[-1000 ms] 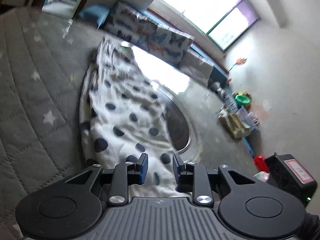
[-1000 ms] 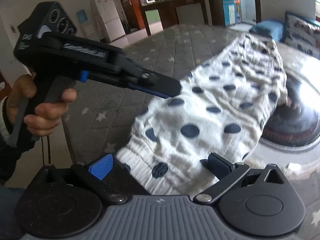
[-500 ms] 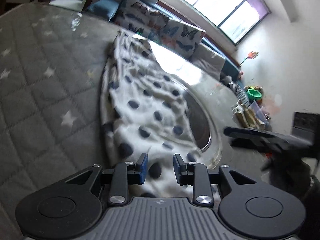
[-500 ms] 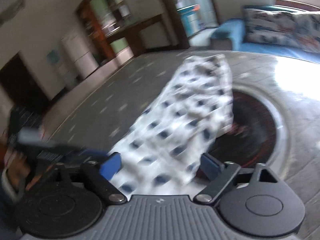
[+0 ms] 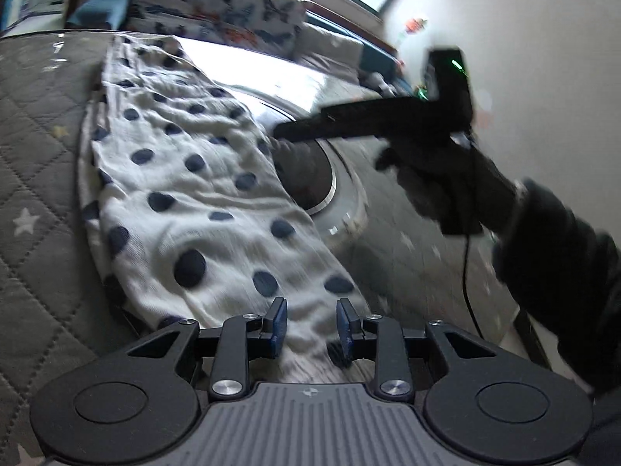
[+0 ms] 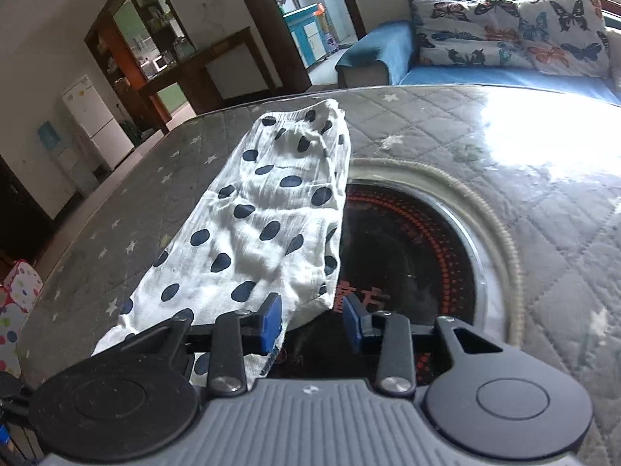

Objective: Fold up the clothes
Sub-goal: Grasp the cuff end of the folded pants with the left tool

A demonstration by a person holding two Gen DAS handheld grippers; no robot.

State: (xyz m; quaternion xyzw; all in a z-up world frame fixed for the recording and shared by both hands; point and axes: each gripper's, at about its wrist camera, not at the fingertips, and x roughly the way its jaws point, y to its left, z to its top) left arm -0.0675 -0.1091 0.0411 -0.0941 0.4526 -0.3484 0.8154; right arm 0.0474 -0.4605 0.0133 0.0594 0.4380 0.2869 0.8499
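left gripper [image 5: 311, 328] jaws part-open, widening slightly, near cloth hem lying between, unpinched. right gripper [image 6: 312, 324] jaws just narrowing, cloth's corner edge between, unpinched. thin white crinkled cotton garment with navy dots [image 6: 268, 213] lying toward 12 o'clock on grey star-quilted table cover [image 6: 543, 202], overlapping round black glass hotplate [image 6: 407, 256]; looking light, limp, wrinkle-prone; pinching near corners at hem seeming best.

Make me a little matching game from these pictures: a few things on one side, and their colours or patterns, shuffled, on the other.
Things:
1. garment
2. table cover
3. cushions
4. round plate

Looks:
a. grey quilting with white stars
b. butterfly print
c. white with dark blue dots
d. black with rings of red dots

Pairs: 1-c, 2-a, 3-b, 4-d
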